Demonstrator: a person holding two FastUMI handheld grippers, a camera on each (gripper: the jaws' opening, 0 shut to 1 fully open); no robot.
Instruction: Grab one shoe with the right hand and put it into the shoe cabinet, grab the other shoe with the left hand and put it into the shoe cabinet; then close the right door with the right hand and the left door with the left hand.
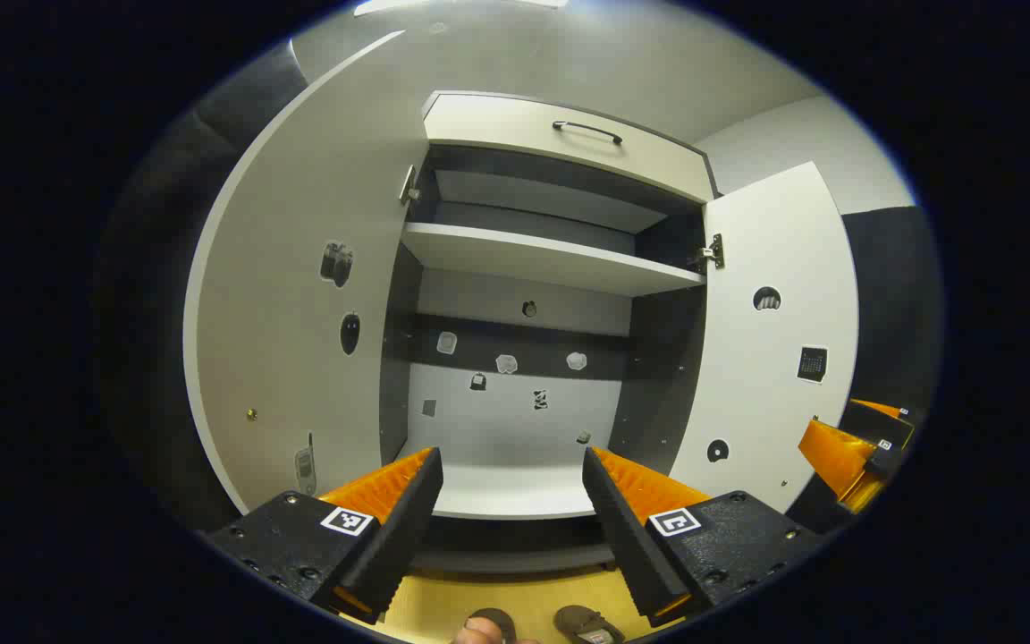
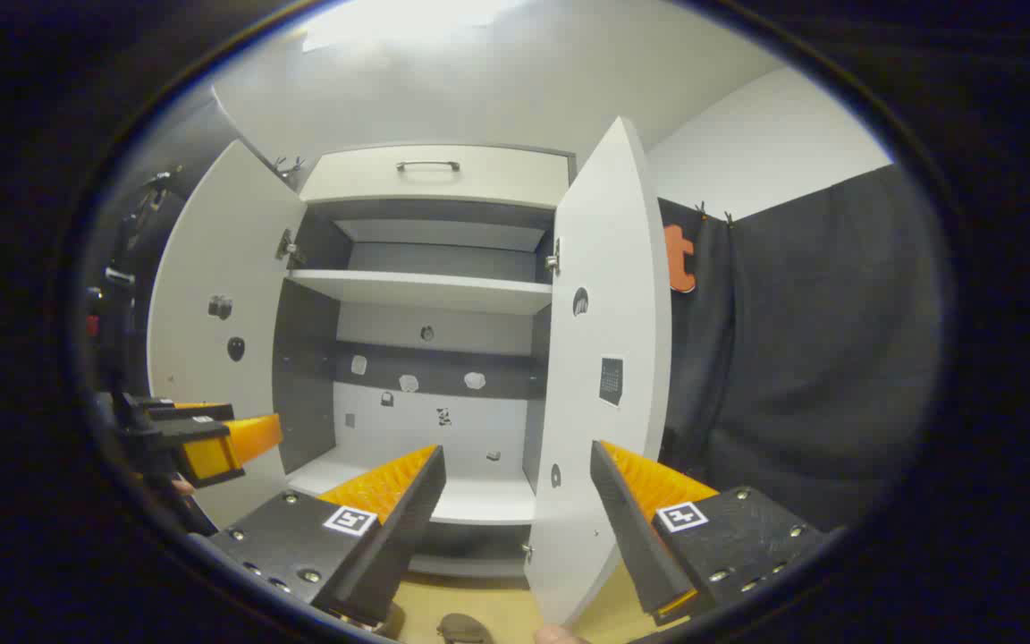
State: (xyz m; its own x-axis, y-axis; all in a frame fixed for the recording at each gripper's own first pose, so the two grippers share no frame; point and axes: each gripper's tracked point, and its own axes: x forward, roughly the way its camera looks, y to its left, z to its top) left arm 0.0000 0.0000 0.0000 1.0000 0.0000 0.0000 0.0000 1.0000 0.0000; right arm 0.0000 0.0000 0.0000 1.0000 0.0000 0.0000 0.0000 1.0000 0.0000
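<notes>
Brown shoes lie on the yellowish floor near the cabinet's foot: one shoe (image 1: 588, 623) and a second shoe (image 1: 490, 623) beside it in the left gripper view, a single one (image 2: 464, 629) in the right gripper view. White and dark grey, the shoe cabinet (image 1: 528, 268) stands open, its shelves bare, small stickers too tiny to read on its back panel. Its left door (image 1: 287, 295) and right door (image 1: 770, 358) swing wide. A curved handle sits on the top drawer (image 1: 569, 143). The left gripper (image 1: 512, 519) and right gripper (image 2: 515, 523) both gape wide, holding nothing, ribbed pads facing inward, square markers on their bodies.
</notes>
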